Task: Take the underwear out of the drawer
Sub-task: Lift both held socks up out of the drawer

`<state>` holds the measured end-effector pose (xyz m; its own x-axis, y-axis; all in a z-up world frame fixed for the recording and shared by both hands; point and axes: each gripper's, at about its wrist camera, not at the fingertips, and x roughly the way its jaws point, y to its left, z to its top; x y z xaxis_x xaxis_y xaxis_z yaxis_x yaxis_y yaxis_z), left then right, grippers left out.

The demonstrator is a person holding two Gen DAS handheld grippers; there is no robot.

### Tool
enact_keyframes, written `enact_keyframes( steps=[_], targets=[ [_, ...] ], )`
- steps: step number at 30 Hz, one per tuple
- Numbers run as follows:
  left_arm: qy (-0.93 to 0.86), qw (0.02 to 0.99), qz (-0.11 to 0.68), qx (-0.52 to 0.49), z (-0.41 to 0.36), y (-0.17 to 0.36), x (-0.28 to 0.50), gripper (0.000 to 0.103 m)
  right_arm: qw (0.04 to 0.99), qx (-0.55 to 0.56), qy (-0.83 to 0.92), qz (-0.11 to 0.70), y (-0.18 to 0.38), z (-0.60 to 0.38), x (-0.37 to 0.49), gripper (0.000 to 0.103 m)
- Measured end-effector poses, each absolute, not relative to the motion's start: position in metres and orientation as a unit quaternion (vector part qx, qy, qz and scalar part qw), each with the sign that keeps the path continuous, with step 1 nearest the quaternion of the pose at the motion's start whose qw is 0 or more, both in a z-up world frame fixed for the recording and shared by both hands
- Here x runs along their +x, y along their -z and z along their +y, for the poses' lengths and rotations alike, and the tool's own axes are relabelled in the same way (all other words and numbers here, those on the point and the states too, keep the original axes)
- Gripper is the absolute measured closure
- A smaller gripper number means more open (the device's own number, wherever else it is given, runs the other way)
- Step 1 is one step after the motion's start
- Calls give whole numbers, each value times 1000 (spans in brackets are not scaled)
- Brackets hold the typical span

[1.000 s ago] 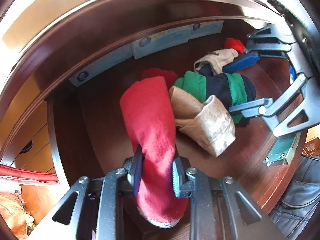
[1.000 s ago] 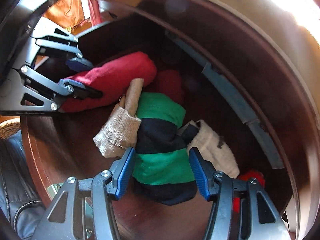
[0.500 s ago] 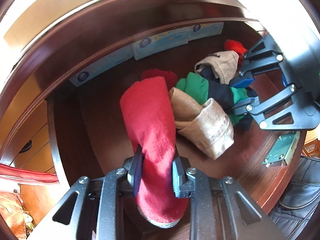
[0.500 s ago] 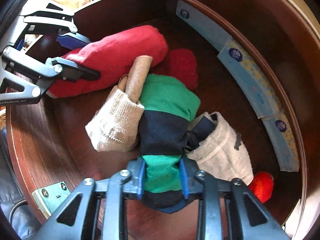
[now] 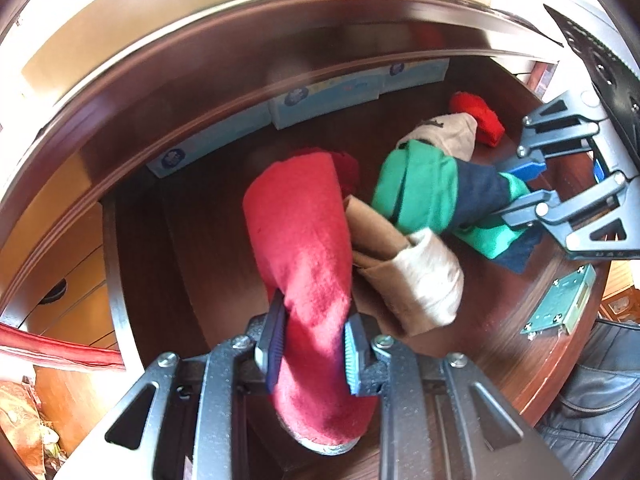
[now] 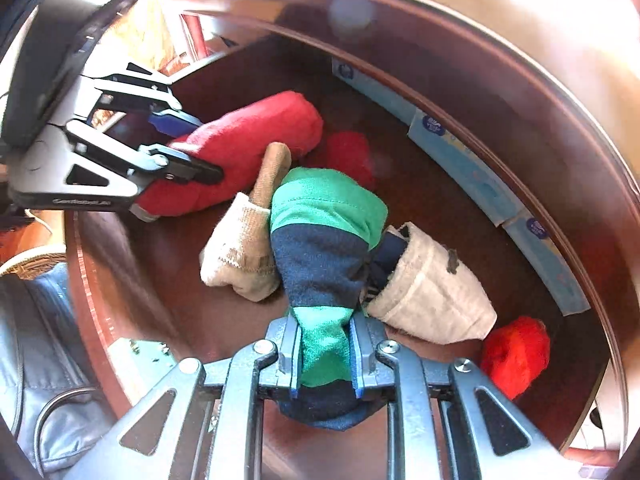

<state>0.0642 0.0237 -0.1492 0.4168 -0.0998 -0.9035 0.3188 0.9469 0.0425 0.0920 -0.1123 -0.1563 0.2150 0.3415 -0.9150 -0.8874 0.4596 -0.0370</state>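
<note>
1. Inside the dark wooden drawer (image 5: 168,240) we keep both claws down among the rolled underwear.
2. Our left gripper (image 5: 312,354) is clamped narrow on the red roll (image 5: 300,240).
3. Our right gripper (image 6: 324,354) pinches the green-and-navy roll (image 6: 324,240), beside the beige roll (image 6: 240,256).

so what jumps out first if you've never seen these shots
Two bright rolled garments, each clamped in a gripper inside the dark wooden drawer: the red roll in the left gripper, the green and navy roll in the right gripper. Beige bundles lie between them.
</note>
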Motion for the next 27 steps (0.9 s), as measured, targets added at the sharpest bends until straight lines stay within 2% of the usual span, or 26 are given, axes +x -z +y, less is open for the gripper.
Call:
enact_keyframes(
  steps=[13, 27],
  targets=[
    [115, 860, 484, 109, 30, 136, 50, 81, 763, -248, -454, 387, 125, -158, 84, 83],
    [80, 907, 408, 68, 53, 114, 30, 81, 785, -207, -470, 348, 103, -187, 75, 83]
  ],
)
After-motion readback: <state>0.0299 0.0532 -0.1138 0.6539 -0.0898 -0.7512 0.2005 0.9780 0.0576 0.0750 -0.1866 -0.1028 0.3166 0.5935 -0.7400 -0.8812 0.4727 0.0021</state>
